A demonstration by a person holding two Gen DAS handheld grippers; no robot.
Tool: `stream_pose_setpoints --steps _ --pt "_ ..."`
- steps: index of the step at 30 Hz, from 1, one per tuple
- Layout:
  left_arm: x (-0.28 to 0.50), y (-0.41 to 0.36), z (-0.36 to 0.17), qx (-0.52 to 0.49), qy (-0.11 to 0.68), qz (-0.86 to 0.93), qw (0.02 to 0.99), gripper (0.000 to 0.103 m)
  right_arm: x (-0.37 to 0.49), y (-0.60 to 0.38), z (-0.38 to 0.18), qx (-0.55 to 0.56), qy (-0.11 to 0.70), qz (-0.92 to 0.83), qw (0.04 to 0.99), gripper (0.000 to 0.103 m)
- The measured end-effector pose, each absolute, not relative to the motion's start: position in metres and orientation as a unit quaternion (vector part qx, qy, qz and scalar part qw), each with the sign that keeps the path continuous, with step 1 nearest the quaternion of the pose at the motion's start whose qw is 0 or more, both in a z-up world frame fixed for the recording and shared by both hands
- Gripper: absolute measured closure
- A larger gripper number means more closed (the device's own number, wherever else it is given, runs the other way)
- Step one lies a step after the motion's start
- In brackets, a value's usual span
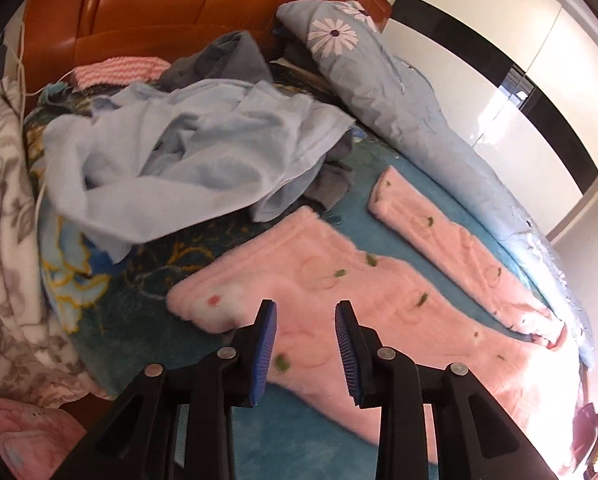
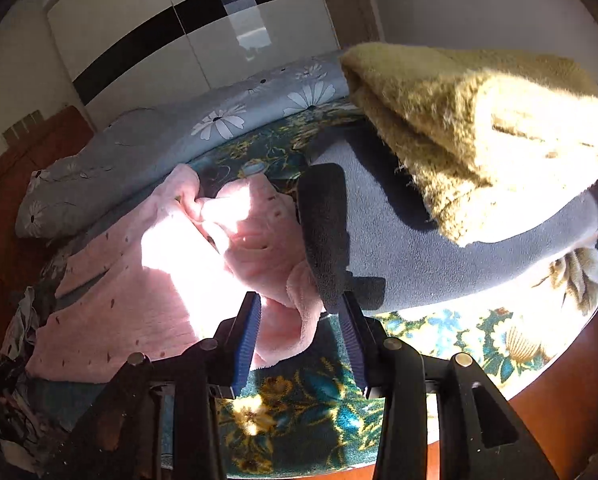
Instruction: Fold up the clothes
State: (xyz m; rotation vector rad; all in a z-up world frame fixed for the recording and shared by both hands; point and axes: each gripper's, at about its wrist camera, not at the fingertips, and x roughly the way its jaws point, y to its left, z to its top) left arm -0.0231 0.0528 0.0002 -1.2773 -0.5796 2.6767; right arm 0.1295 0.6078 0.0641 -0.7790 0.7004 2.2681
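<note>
Pink fleece pants [image 1: 339, 280] are spread flat on the teal floral blanket [image 1: 139, 304], one leg running toward the far left, the other [image 1: 459, 248] lying apart on the right beside the daisy quilt [image 1: 399, 100]. The left gripper [image 1: 306, 344] hangs just above the wider leg, jaws apart, nothing between the blue pads [image 1: 269, 344], only fleece below them.

Over to the right wrist view: the same pants [image 2: 159, 280] lie half in hard sunlight (details washed out there), their near end bunched and rumpled. The right gripper [image 2: 299, 344] is above that bunched edge, jaws apart too, with a lobe of pink showing in the gap; the pads are not pressing on it.

Just right of the pink, a folded grey garment [image 2: 399, 248] lies flat, with an olive fuzzy bundle [image 2: 479, 132] stacked on its far right end.

Back in the left view, beyond the pants, a crumpled pale blue garment [image 1: 179, 152] sits in a heap, grey cloth [image 1: 227, 60] behind it, then a wooden headboard [image 1: 159, 8]. A white wardrobe [image 1: 519, 80] with a black band stands far right.
</note>
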Motion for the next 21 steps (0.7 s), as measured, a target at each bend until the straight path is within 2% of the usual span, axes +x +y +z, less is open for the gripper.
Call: stream_pose_setpoints --steps 2,4,6,8,13,17,18,19,21 --pt "-0.042 0.077 0.008 -0.419 -0.193 0.882 0.095 0.057 0.116 0.629 0.064 -0.284 0.275 0.871 0.292 0.043" --pt "-0.074 0.104 0.002 -0.424 -0.202 0.874 0.124 0.043 0.108 0.658 0.051 -0.29 0.294 0.873 0.261 0.042" --pt "-0.115 0.125 -0.013 -0.449 -0.212 0.859 0.128 0.042 0.102 0.688 0.024 -0.314 0.325 0.862 0.231 0.042" --pt "-0.157 0.14 -0.034 -0.487 -0.219 0.839 0.107 0.042 0.164 0.701 0.004 -0.329 0.354 0.848 0.219 0.042" --pt "-0.213 0.146 -0.077 -0.522 -0.233 0.82 0.034 0.042 0.21 0.734 0.001 -0.319 0.388 0.832 0.238 0.042" --pt "-0.23 0.147 -0.079 -0.504 -0.258 0.824 0.029 0.041 0.185 0.753 -0.008 -0.356 0.389 0.819 0.226 0.039" --pt "-0.232 0.147 -0.08 -0.5 -0.27 0.822 0.03 0.042 0.177 0.756 -0.01 -0.362 0.388 0.819 0.219 0.038" --pt "-0.233 0.148 -0.081 -0.498 -0.28 0.82 0.031 0.055 0.17 0.759 -0.011 -0.367 0.387 0.819 0.211 0.034" --pt "-0.236 0.153 -0.083 -0.5 -0.292 0.815 0.026 0.094 0.162 0.758 -0.013 -0.379 0.382 0.818 0.202 0.033"
